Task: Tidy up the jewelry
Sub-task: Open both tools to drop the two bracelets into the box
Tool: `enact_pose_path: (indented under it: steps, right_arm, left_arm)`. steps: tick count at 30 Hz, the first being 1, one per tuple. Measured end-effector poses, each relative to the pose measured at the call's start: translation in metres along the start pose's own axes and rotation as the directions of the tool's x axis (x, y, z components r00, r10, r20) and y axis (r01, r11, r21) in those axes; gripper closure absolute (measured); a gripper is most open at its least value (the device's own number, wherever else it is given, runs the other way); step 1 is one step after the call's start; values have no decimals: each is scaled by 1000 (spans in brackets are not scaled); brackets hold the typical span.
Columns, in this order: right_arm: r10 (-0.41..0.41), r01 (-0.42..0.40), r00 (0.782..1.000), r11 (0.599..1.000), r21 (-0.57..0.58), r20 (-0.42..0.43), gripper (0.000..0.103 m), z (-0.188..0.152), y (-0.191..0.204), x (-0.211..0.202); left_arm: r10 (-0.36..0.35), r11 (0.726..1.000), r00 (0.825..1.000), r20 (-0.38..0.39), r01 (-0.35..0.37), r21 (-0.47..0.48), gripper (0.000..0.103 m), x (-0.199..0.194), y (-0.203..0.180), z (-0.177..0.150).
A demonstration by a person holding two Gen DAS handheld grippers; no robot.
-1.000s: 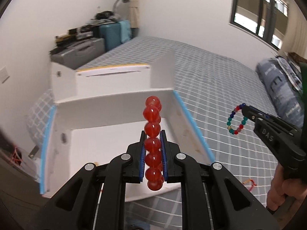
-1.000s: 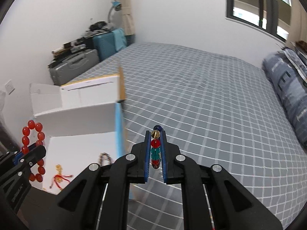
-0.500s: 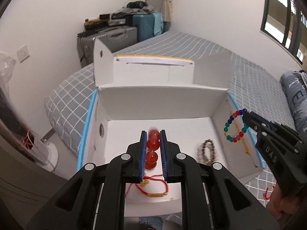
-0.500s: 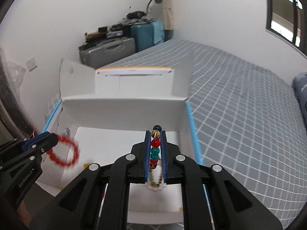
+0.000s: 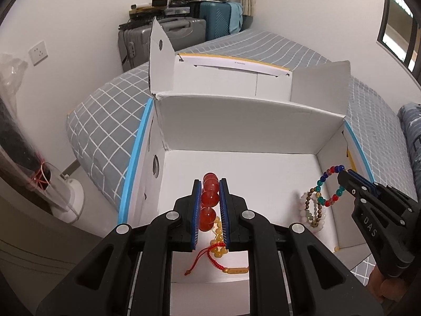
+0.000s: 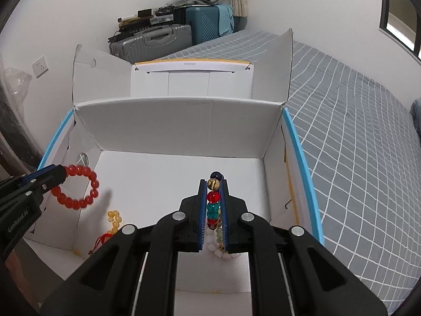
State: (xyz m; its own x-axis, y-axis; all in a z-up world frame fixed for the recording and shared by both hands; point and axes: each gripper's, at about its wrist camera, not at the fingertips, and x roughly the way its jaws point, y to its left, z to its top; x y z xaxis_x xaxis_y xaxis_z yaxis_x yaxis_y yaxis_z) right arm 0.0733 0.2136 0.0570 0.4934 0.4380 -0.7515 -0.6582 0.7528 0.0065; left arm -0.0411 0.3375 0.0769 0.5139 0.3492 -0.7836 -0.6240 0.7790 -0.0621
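Note:
My left gripper is shut on a red bead bracelet and holds it over the left part of the open white box. It also shows in the right wrist view. My right gripper is shut on a multicoloured bead bracelet, held over the box's right part; it shows in the left wrist view too. On the box floor lie a yellow bead bracelet with red cord and pale pink and brown bracelets.
The box sits on a grey checked bed with its lid flaps up. Suitcases stand against the far wall. A fan base stands on the floor at the left.
Both grippers have swung from over the bed to above the box and tilted down into it, each still holding its bracelet. The box floor and its bracelets have come into view.

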Motion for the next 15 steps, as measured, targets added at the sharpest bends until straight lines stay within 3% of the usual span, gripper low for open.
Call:
enact_pose_path:
  steps: [11,12,13,15]
  right_arm:
    - [3,-4,998,1000,-12,-62,93,-6,4,16]
    - [6,-7,998,1000,-10,-63,86,-7,4,16]
    - [14,-14,998,1000,-3,-62,70,-7,3,16]
    - [21,-21,999,1000,15,-41,51,-7,2,12]
  left_arm:
    - [23,1000,999,-45,-23,10,88,13,0,-1]
    - [34,999,999,-41,-34,13,84,12,-1,-1]
    - [33,999,999,-37,-33,12,80,12,-1,-1]
    - [38,999,999,-25,-38,14,54,9,-2,-1]
